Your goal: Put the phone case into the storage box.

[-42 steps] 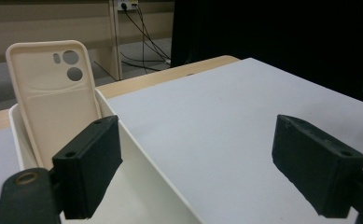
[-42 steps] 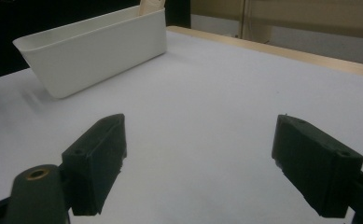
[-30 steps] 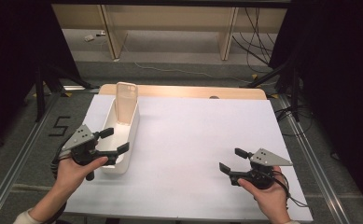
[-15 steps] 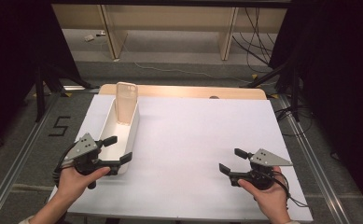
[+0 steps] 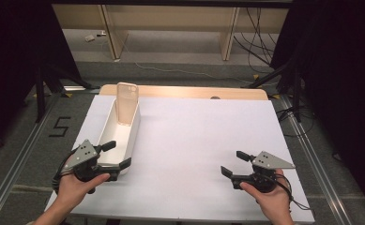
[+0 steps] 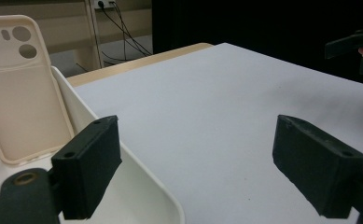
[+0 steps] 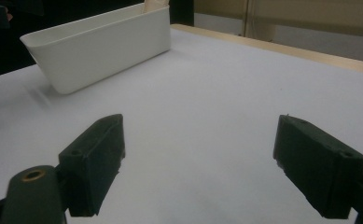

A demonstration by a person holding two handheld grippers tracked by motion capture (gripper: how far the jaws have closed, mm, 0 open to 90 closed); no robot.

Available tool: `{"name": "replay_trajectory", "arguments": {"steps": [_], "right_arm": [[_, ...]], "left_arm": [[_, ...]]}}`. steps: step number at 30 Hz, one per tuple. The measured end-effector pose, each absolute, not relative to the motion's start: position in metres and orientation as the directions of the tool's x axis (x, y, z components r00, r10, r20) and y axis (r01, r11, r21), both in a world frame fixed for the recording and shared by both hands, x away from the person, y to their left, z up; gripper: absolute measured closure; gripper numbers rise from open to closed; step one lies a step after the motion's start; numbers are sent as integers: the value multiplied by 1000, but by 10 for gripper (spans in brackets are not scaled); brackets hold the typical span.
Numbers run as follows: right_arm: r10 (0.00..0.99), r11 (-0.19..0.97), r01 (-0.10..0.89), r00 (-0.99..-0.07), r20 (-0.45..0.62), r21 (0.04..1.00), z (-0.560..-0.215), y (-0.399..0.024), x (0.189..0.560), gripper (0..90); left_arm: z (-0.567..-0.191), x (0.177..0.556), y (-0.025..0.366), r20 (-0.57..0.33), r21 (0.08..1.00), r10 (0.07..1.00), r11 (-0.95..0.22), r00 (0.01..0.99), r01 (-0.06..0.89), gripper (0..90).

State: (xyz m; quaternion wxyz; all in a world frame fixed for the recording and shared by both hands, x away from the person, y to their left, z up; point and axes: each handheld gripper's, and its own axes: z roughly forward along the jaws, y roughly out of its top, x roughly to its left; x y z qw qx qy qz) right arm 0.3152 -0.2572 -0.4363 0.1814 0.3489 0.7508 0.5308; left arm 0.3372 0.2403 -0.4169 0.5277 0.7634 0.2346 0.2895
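A long white bin (image 5: 119,138) lies along the left side of the white table (image 5: 194,136). A cream phone case (image 5: 126,103) stands upright at the bin's far end, leaning on the end wall. My left gripper (image 5: 117,154) is open at the bin's near end, with one jaw over the rim and nothing held. In the left gripper view the phone case (image 6: 23,88) and the bin's rim (image 6: 137,177) sit behind my left gripper (image 6: 198,163). My right gripper (image 5: 234,163) rests open and empty near the front right. The right gripper view looks past my right gripper (image 7: 200,163) at the bin (image 7: 104,46).
A wooden strip (image 5: 194,92) runs along the table's far edge. Beyond it are shelf legs and cables on the floor (image 5: 264,28). Metal rails (image 5: 311,154) flank the table. The far right gripper (image 6: 354,46) shows at the top right of the left gripper view.
My left gripper has drawn back toward the person along the bin's near end and dropped slightly. The right gripper has stayed put.
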Motion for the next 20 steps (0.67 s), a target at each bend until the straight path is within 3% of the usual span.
{"name": "replay_trajectory", "arguments": {"steps": [20], "right_arm": [[716, 211, 338, -692, 91, 917, -439, -259, 315, 165]], "left_arm": [[-421, 339, 240, 197, 947, 672, -318, 713, 39, 150]]}}
